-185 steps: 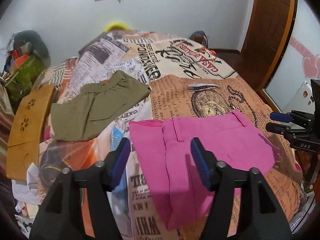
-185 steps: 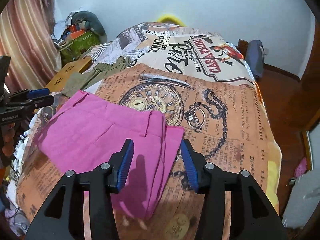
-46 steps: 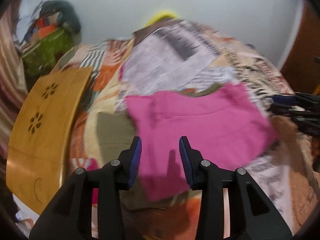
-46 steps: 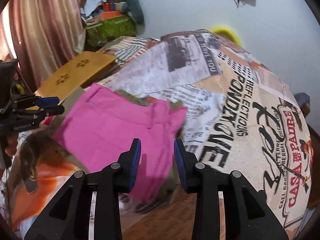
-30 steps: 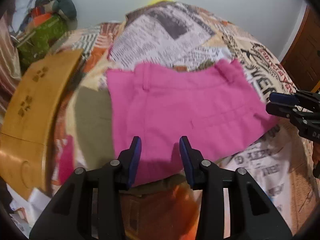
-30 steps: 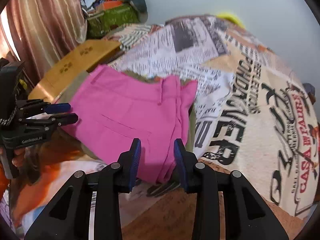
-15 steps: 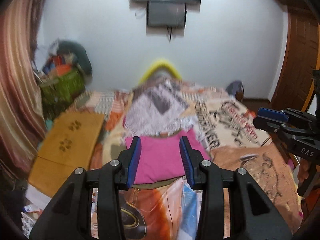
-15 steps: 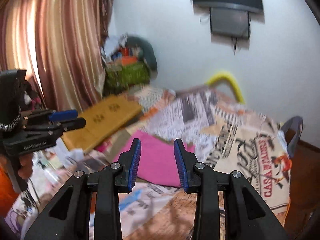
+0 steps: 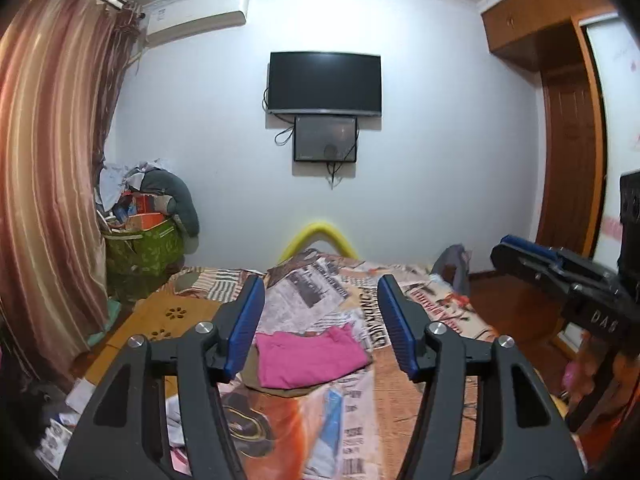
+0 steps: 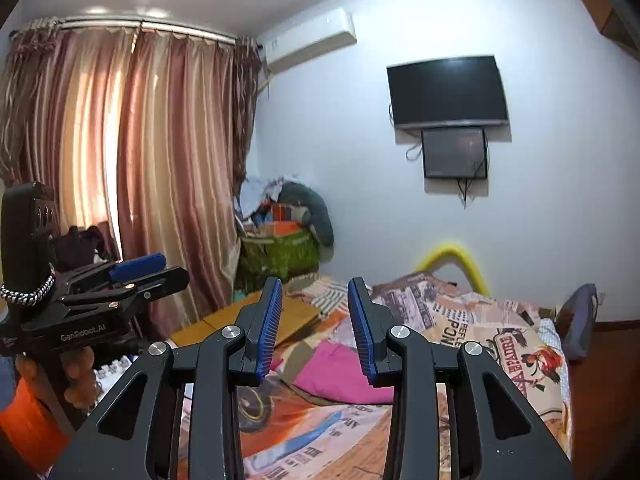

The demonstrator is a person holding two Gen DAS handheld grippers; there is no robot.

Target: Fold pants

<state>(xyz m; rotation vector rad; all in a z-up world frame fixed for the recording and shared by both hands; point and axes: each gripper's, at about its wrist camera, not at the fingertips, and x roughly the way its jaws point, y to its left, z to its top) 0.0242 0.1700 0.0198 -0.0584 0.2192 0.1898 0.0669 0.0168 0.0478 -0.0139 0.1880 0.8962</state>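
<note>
Showing both claws raised above the bed, each with nothing in its grip.

Left claw (image 9: 320, 324): jaws apart and just now widening, nothing between the blue pads (image 9: 245, 326); it points nearly level toward the far wall.

Right claw (image 10: 314, 328): jaws apart with a narrower gap, nothing between them; in the left wrist view it shows at the right edge (image 9: 560, 276).

Left claw seen from the right: at the left edge (image 10: 132, 270), carried by a hand (image 10: 78, 372) below it.

Pink pants (image 9: 308, 354): folded into a flat packet, lying on the bed well beyond both claws; touched by neither.

Olive garment (image 9: 280, 392): under the pink pants, an edge showing along their near side.

Bed cover (image 9: 360, 412): printed with newspaper and poster designs, spread beneath both garments.

Wooden board (image 9: 160, 332): on the left side of the bed, beside the pants.

Yellow tube (image 9: 320, 232): arched at the far end of the bed.

Green bag (image 9: 144, 248): heaped with clutter in the corner.

Curtain (image 10: 160, 168): hanging at left.

Television (image 9: 324, 82): on the wall, a smaller screen (image 9: 325, 138) beneath it.

Air conditioner (image 9: 196, 18): high on the wall.

Wooden door (image 9: 568, 152): at right.
</note>
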